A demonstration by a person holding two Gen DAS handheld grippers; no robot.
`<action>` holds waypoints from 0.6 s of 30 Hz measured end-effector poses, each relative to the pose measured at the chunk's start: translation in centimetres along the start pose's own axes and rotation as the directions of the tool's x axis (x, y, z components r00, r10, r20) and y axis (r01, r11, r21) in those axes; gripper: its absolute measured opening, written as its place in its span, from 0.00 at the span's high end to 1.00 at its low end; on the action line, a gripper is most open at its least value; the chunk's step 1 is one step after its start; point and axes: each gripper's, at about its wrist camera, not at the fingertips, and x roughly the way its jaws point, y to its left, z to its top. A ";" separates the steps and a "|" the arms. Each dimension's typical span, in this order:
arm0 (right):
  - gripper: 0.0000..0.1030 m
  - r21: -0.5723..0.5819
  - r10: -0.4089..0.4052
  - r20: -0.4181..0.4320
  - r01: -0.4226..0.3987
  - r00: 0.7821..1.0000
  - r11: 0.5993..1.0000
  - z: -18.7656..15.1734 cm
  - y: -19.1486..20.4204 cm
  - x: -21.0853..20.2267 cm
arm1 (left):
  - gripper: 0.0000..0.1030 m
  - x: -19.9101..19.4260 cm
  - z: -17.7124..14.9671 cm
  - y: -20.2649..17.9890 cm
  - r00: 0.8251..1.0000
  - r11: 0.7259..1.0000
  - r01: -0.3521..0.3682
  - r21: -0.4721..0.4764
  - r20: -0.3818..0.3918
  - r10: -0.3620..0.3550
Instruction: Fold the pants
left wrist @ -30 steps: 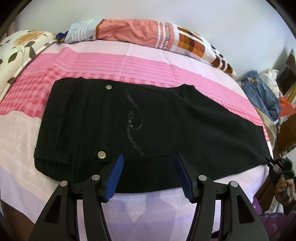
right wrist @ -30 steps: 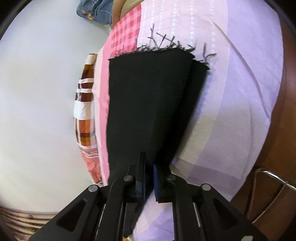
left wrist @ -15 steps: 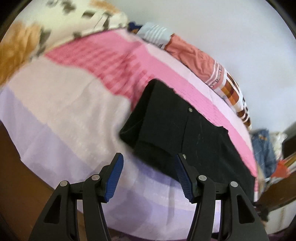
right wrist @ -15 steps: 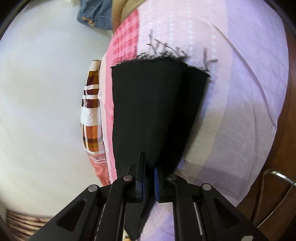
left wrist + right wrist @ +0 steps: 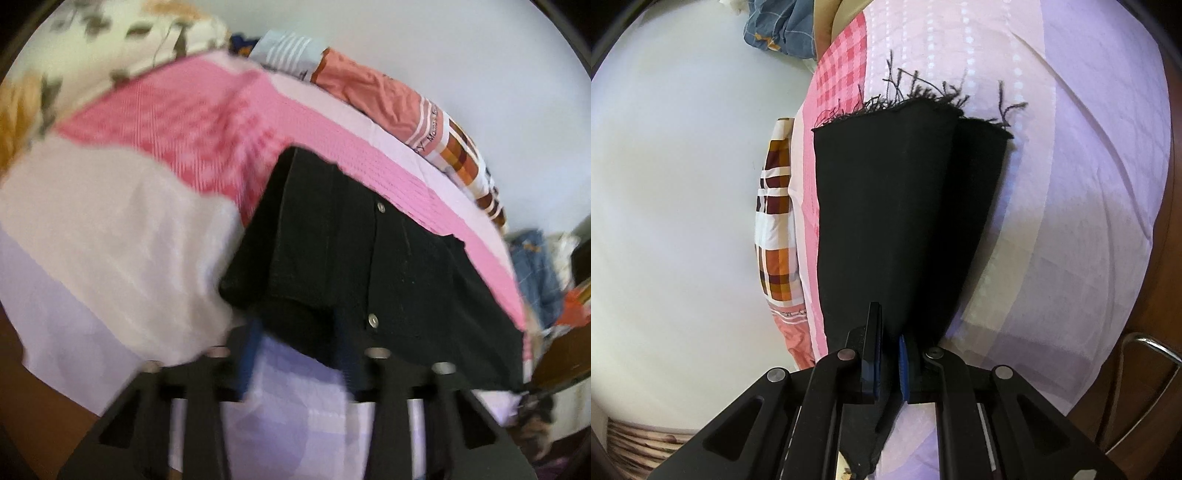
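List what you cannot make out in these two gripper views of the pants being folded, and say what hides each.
- Left wrist view: whether the left gripper, its jaws closing, presses the pants waistband; motion blur.
- Right wrist view: pants waist; cut off by the lower edge, behind the right gripper.
- Right wrist view: lower leg layer; covered by the upper one.
- Left wrist view: right gripper; small, blurred at the edge.

Pants (image 5: pixel 369 266) lie on bedspread (image 5: pixel 110 229), before pillows (image 5: pixel 369 88)

Soft, even daylight; strong fisheye bending at every rim.
The left wrist view is smeared by motion blur; the right wrist view is sharp, with the black pants (image 5: pixel 886 221) showing no detail.
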 end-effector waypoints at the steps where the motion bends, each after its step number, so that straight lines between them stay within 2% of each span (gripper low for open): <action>1: 0.90 -0.001 0.001 -0.001 -0.001 1.000 1.000 -0.1 0.1 0.1 | 0.81 -0.1 0.3 -0.3 1.000 1.000 -0.014 0.019 0.013 0.013; 4: 0.90 -0.012 0.004 -0.016 -0.004 1.000 1.000 -0.3 0.5 0.5 | 0.83 -0.2 1.3 -0.8 0.998 0.998 -0.048 0.040 0.043 0.046; 6: 0.90 -0.022 0.009 -0.027 -0.009 1.000 1.000 -0.5 0.8 0.6 | 0.84 -0.8 2.0 -0.9 0.993 0.996 -0.076 0.052 0.091 0.071; 8: 0.90 -0.039 -0.012 -0.035 0.011 0.999 0.999 -0.6 1.1 0.7 | 0.84 -1.2 2.6 -0.2 0.991 0.997 -0.076 0.031 0.112 0.072; 10: 0.90 -0.049 -0.040 -0.030 0.038 0.999 0.998 -0.5 1.0 0.7 | 0.84 -0.5 2.7 0.6 0.995 0.997 -0.071 0.019 0.076 0.069; 12: 0.93 -0.043 -0.048 -0.025 0.047 0.999 0.998 -0.3 0.8 0.6 | 0.84 1.3 2.1 0.7 0.995 0.993 -0.103 0.064 0.017 0.102; 15: 0.95 -0.043 -0.059 -0.022 0.058 0.998 0.997 -0.3 0.7 0.5 | 0.84 1.5 1.7 0.6 0.994 0.989 -0.109 0.099 0.037 0.106; 18: 0.95 -0.037 -0.053 -0.023 0.052 0.998 0.998 -0.2 0.7 0.5 | 0.84 1.5 1.7 0.6 0.993 0.989 -0.114 0.096 0.040 0.111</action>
